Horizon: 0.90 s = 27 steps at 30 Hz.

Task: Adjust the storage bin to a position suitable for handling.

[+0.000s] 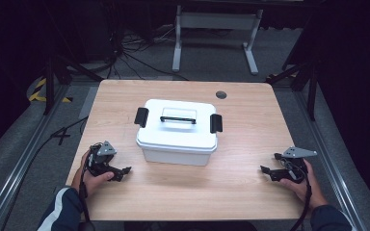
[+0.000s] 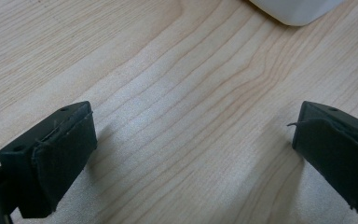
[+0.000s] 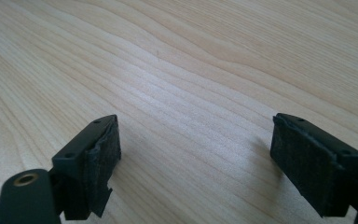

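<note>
In the high view, a white storage box [image 1: 177, 132] sits at the middle of the counter [image 1: 250, 192], a little nearer the far edge than the near one. Its lid is on, with a black handle [image 1: 178, 119] lying across the top and a black latch on each short end: the left latch [image 1: 141, 117] and the right latch [image 1: 215, 123]. Both look folded against the lid, so the box seems to be clamped shut. The left gripper [image 1: 120, 173] rests near the near-left corner and the right gripper [image 1: 268, 172] near the near-right corner. Each is well apart from the box and points inward. The step in hand appears to be the approach to the box. It would go best if each gripper travelled to the latch on its own side and came in from the end of the box rather than over the top, so that the handle stays clear.

In the left gripper view, the jaws are spread wide over bare wood, with nothing between them. A rounded corner of the box [image 2: 298, 9] shows at the top edge, so the gripper should swing toward that corner and then go along the box's end.

In the right gripper view, the jaws are likewise spread wide and empty over wood grain. This gripper probably needs to turn further toward the box before closing in.
</note>
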Motion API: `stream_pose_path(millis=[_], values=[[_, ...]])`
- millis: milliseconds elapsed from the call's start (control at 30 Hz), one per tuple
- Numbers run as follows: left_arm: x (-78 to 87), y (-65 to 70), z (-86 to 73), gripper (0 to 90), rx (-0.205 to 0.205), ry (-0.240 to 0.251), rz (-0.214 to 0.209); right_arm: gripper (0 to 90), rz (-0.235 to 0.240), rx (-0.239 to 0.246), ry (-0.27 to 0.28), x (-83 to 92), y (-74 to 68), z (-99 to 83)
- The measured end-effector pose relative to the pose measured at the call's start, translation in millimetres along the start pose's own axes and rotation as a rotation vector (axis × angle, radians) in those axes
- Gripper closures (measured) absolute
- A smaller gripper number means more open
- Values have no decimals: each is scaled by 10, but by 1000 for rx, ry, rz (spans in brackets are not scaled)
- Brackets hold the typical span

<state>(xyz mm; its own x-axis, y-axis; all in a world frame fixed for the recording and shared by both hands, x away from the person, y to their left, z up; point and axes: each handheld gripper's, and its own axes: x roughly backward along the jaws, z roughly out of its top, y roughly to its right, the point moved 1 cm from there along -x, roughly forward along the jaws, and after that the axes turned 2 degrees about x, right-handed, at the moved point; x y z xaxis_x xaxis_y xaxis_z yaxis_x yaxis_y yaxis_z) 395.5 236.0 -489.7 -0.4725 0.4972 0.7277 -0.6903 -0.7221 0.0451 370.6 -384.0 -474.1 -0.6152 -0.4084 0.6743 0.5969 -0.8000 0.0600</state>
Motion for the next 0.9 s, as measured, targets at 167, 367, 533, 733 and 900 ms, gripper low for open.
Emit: stream_pose_path(millis=[167,367,533,733,900], values=[[3,0,-2,3,-1,1,3,161,2,2,0,0,2,-1],[14,1,-19,15,1,13,7,160,9,9,-8,7,5,2],[23,2,-26,18,2,7,4,185,34,23,-27,27,16,12],[27,-3,-23,17,-5,3,8,242,58,62,-29,53,-27,82],[24,-3,-25,17,-2,8,2,246,107,96,1,131,-83,224]])
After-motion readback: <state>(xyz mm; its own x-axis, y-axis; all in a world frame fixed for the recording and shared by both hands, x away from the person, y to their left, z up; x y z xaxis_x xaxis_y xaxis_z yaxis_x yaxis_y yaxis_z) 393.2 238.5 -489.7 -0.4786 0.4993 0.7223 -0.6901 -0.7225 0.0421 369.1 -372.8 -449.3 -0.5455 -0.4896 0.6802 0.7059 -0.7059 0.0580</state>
